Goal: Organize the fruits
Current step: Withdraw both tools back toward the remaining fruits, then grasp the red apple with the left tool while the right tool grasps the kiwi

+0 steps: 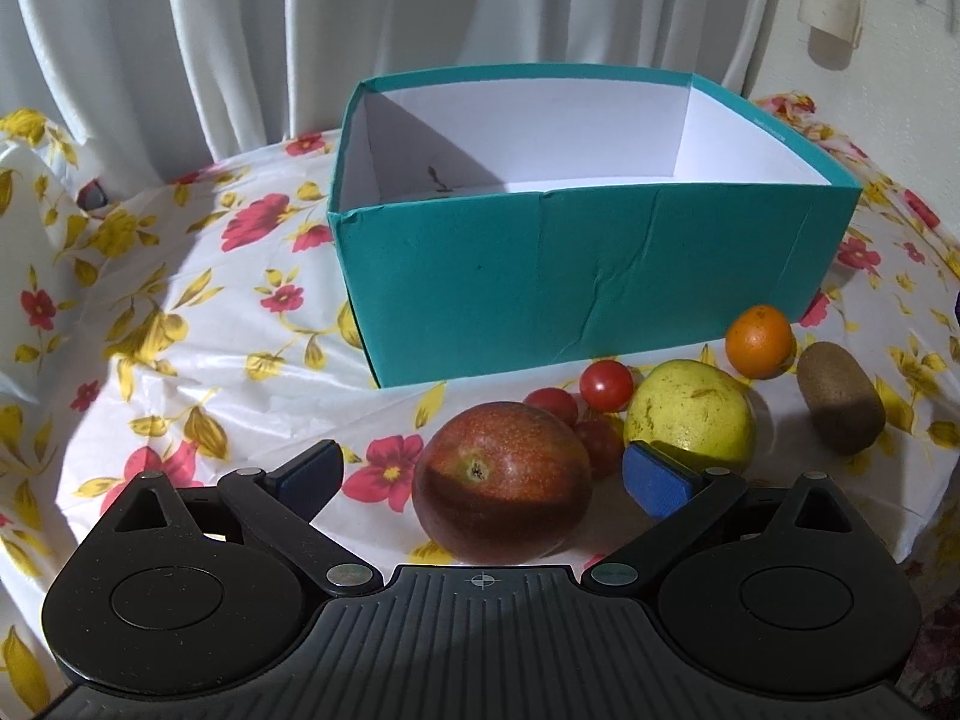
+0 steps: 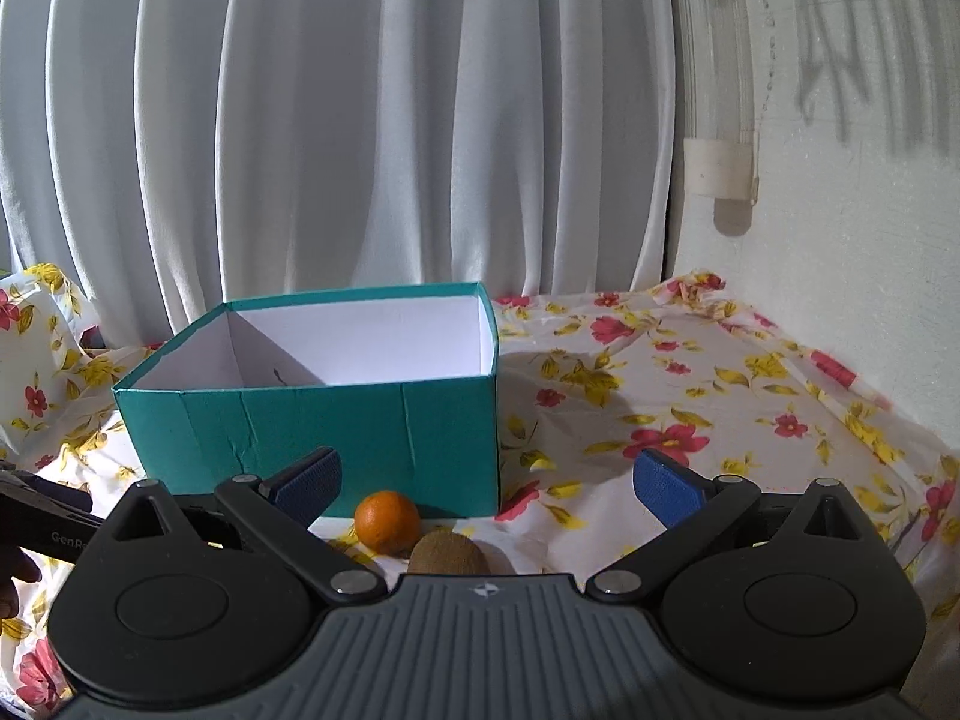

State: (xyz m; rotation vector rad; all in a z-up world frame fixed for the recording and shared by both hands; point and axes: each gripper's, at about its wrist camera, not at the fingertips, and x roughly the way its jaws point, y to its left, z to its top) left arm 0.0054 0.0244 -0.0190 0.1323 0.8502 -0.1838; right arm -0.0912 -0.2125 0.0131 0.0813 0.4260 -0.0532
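Left gripper [image 1: 483, 471]: fingers spread wide, holding nothing. The apple [image 1: 501, 482] sits on the tabletop [image 1: 198, 360] between the blue pads [image 1: 657, 480], with a gap on each side. The right pad overlaps the near edge of the guava [image 1: 690, 414], which lies just right of the apple; whether they touch cannot be told.

Three tomatoes [image 1: 606, 384] cluster behind the apple and left of the guava; the apple partly hides the two nearer ones. Further right, the orange [image 1: 759, 341] stands near the box's front right corner, and the kiwi [image 1: 840, 399] lies just beside it, apart from the guava.

Behind all the fruit, the teal box [image 1: 576, 276] stands open at the top. Its white interior shows only a small dark mark on the floor. The front wall hides the near part of the floor.

Right gripper [image 2: 486, 483]: fingers likewise spread, holding nothing. The orange [image 2: 387, 522] and kiwi [image 2: 447, 553] lie below and between them; the gripper body cuts off the kiwi's lower part. The box [image 2: 312, 438] stands behind, to the left. The apple, guava and tomatoes are out of this view. At the left edge, a black part of the other gripper is cut off.

A floral cloth [image 2: 690, 396] covers the tabletop. A white curtain [image 2: 360, 120] hangs behind.
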